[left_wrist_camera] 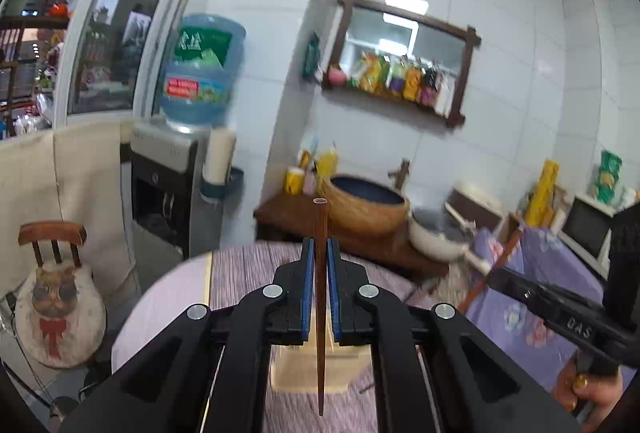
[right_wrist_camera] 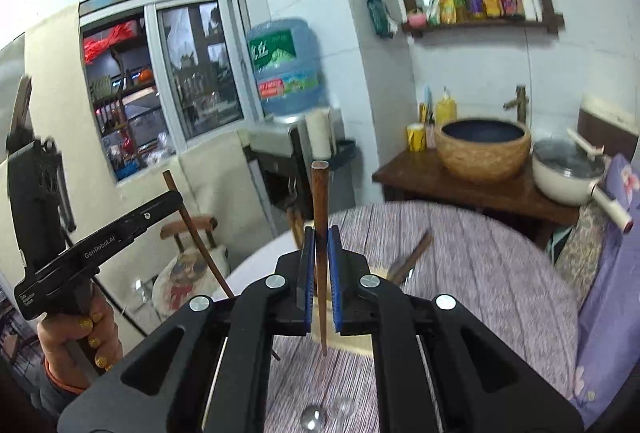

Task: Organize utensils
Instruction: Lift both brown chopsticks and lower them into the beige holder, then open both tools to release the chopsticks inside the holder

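Note:
My left gripper (left_wrist_camera: 320, 249) is shut on a brown wooden chopstick (left_wrist_camera: 320, 313), held upright, thin tip down, above a pale wooden holder (left_wrist_camera: 292, 369) on the round table. My right gripper (right_wrist_camera: 319, 237) is shut on a second brown chopstick (right_wrist_camera: 320, 201), also upright, over the same pale wooden holder (right_wrist_camera: 356, 343). The right gripper also shows at the right of the left wrist view (left_wrist_camera: 496, 275) with its chopstick (left_wrist_camera: 500, 257). The left gripper shows at the left of the right wrist view (right_wrist_camera: 178, 199) with its chopstick (right_wrist_camera: 200, 241).
The round table has a striped lilac cloth (right_wrist_camera: 460, 273). More utensils (right_wrist_camera: 412, 257) lie beyond the holder, blurred. Two shiny round spoon bowls (right_wrist_camera: 312, 419) lie near the front. A wooden counter with a basin (right_wrist_camera: 484, 149) and a white pot (right_wrist_camera: 568, 173) stands behind. A chair (left_wrist_camera: 56, 297) stands left.

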A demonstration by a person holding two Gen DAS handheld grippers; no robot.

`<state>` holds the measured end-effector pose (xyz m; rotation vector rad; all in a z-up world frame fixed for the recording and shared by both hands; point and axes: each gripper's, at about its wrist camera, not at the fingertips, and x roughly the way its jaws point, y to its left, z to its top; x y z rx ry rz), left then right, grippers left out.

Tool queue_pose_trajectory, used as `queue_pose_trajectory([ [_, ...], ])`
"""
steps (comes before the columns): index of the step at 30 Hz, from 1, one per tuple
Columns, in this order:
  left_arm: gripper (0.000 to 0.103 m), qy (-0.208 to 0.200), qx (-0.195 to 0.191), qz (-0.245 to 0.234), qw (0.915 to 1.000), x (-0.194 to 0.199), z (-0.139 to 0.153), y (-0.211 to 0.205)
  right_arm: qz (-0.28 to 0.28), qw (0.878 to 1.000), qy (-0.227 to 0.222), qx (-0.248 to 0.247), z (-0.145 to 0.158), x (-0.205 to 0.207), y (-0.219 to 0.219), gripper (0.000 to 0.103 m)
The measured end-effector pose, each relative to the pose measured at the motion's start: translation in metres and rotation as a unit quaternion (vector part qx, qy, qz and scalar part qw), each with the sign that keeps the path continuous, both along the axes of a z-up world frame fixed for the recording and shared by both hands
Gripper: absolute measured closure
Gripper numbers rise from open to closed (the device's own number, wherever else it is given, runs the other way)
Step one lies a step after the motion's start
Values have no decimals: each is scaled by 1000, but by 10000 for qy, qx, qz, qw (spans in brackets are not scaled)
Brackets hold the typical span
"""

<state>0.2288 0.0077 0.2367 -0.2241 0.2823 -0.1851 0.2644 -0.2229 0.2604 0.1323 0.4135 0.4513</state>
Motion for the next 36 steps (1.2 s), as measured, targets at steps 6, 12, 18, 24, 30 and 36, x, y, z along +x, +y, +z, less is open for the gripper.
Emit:
queue_pose_trajectory([
  [6, 95, -235, -200, 475, 9984, 38, 23, -2, -422, 9988, -236, -59, 32, 29, 8, 95],
  [12, 95, -100, -53, 668, 9977, 65, -15, -14, -636, 9978, 9, -183, -1, 64, 18, 95],
  [18, 95, 480, -17, 594, 9971, 80, -72, -17, -613, 9968, 401, -330, -51, 86, 29, 95],
  [24, 95, 858, 112, 500, 9950, 80, -111, -22, -627, 9952, 589, -465, -85, 92, 33, 95],
  [30, 95, 1027, 144, 411, 9938, 83, -124, -23, -605, 9944, 635, -582, -102, 95, 38, 96],
  [36, 56, 786, -61, 275, 9965, 57, -110, -12, -611, 9961, 243, -583, -93, 74, 34, 30],
])
